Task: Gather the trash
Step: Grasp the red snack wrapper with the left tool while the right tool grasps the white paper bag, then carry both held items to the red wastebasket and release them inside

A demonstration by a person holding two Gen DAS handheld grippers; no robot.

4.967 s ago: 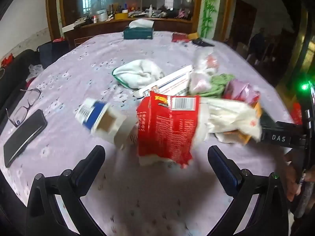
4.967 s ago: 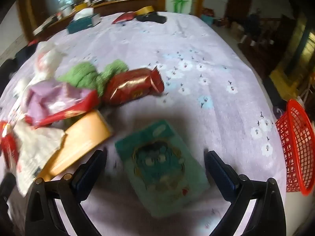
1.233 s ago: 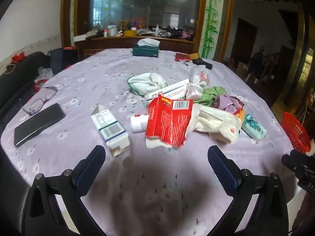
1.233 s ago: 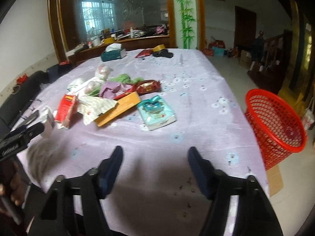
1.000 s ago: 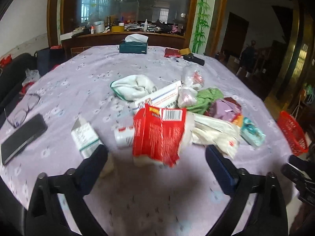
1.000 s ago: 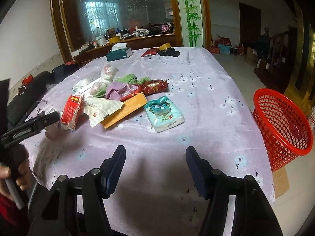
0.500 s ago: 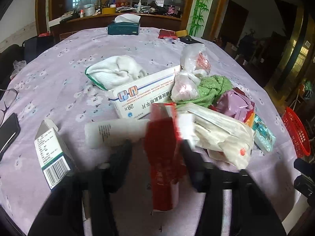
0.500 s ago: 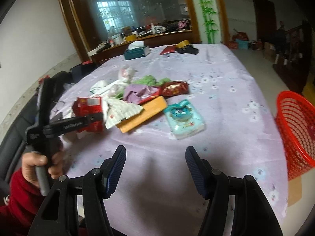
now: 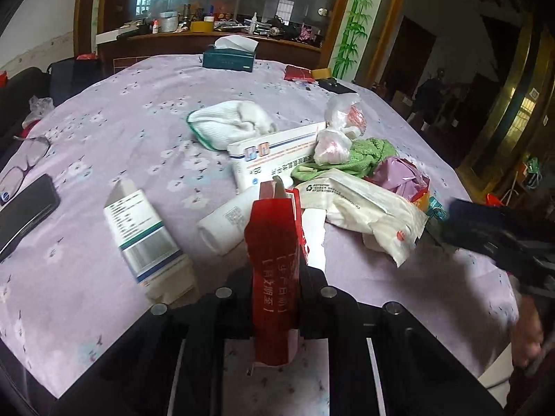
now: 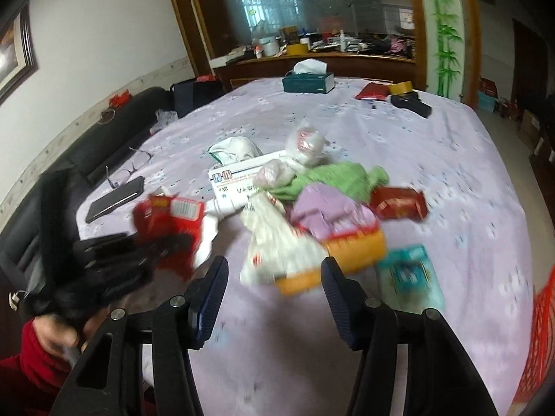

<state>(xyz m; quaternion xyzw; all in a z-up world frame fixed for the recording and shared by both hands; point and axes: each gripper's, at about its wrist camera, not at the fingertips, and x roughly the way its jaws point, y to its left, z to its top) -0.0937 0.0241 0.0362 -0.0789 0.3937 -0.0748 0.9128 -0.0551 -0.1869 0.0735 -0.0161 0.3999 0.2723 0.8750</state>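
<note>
Firmly clamped: left gripper (image 9: 275, 289) pinched together on the red packet (image 9: 274, 260), pads pressing both flat sides, packet standing on edge between them with its torn top toward the pile. Seen from the right wrist too, same left gripper (image 10: 152, 253) gripping the same red packet (image 10: 170, 222), blurred, with a hand (image 10: 59, 336) in a red sleeve behind it.

Just beside the packet: a white tube (image 9: 229, 223) lying on its side to the left, a white crinkled wrapper (image 9: 364, 208) to the right. Further left, apart from the heap, a white and green carton (image 9: 145, 239) lying flat. Behind these, a long white box (image 9: 274, 156), a white cloth (image 9: 232, 121), a knotted clear bag (image 9: 341, 128), a green cloth (image 9: 364, 157) and a purple wrapper (image 9: 399, 173), all heaped together on the lilac tablecloth (image 9: 121, 121).

Right gripper (image 10: 274, 293) with jaws apart but closing, nothing between them, hovering over bare cloth just short of the white wrapper and an orange box (image 10: 347, 256). Near it, a teal pack (image 10: 411, 274) to the right; a dark red pouch (image 10: 399, 202) beyond. Red basket (image 10: 539, 336) at the far right edge, off the table.

Well apart at the left: phone (image 9: 24, 211) and glasses (image 9: 24, 163). Tissue box (image 9: 229, 59) at the far end.
</note>
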